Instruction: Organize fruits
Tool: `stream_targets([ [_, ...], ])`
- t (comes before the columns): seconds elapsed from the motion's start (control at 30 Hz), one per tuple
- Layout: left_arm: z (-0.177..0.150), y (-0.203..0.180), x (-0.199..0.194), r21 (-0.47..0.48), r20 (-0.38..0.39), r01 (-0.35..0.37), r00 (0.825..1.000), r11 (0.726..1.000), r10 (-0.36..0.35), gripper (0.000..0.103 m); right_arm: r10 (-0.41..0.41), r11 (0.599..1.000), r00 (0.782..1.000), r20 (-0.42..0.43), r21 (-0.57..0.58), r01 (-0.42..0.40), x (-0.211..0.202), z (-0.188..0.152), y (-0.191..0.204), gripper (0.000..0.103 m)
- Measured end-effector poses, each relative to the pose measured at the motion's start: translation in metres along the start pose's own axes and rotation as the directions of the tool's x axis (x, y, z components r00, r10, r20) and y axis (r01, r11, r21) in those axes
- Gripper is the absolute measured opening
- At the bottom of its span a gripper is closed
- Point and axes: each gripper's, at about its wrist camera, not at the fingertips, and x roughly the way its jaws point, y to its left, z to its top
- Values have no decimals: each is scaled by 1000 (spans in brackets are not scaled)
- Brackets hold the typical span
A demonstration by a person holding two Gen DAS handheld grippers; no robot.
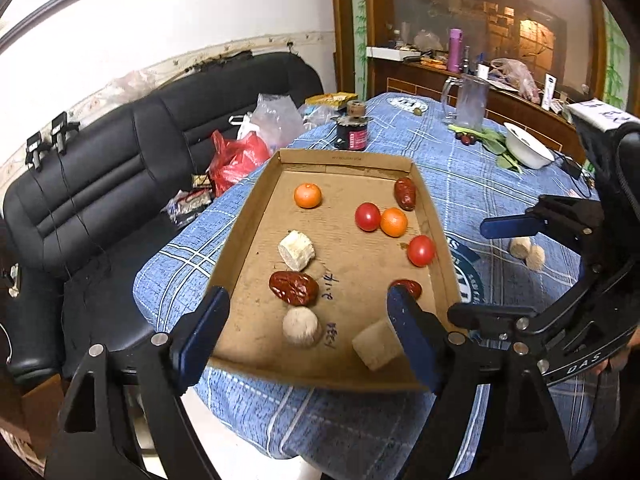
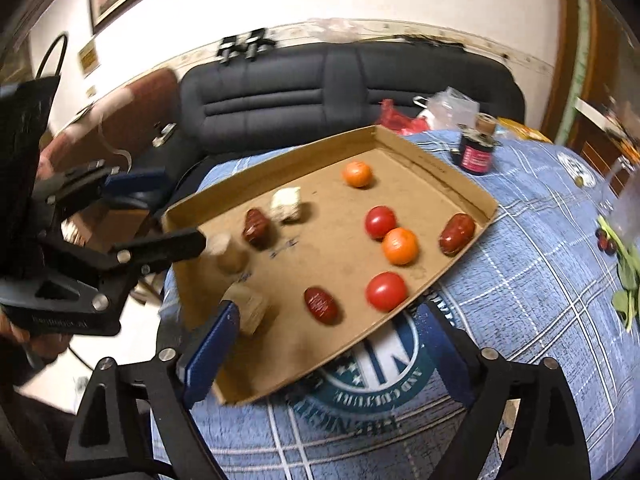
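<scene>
A shallow cardboard tray (image 1: 430, 216) (image 2: 472, 188) lies on a blue checked tablecloth. It holds two oranges (image 1: 307, 195) (image 1: 393, 222), two cherry tomatoes (image 1: 367, 216) (image 1: 421, 251), red dates (image 1: 294, 288) (image 1: 405, 193), a white chunk (image 1: 296, 250) and pale round and block pieces (image 1: 301, 326) (image 1: 378, 344). My left gripper (image 1: 308, 312) is open over the tray's near end, empty. My right gripper (image 2: 332, 344) is open over the tray's near edge, empty; it also shows in the left wrist view (image 1: 496, 272).
Two pale pieces (image 1: 528, 252) lie on the cloth right of the tray. A dark jar (image 1: 352, 132), glass jug (image 1: 470, 100), white bowl (image 1: 526, 146) and greens (image 1: 496, 148) stand behind. A black sofa (image 1: 120, 168) with bags (image 1: 236, 160) lies left.
</scene>
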Motion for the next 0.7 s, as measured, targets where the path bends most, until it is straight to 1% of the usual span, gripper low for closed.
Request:
stream_targets([
  [0.23, -15, -5, -13, 21, 16, 13, 1000, 1000, -14, 82, 7, 993, 1000, -24, -117, -10, -6, -18, 20, 91],
  [0.37, -21, -2, -15, 27, 0, 12, 1000, 1000, -12, 83, -26, 982, 999, -30, -187, 20, -11, -31, 28, 91],
  [0.5, -26, 1, -18, 18, -8, 4, 1000, 1000, -4, 83, 14, 984, 998, -53, -179, -23, -16, -39, 26, 91],
  [0.63, -28, 0, -24, 30, 0, 0, 1000, 1000, 0, 83, 46, 985, 998, -52, -161, -54, -21, -40, 23, 91],
  [0.7, -29, -2, -29, 41, 10, 3, 1000, 999, -4, 83, 48, 985, 998, -45, -161, -54, -24, -40, 23, 91],
])
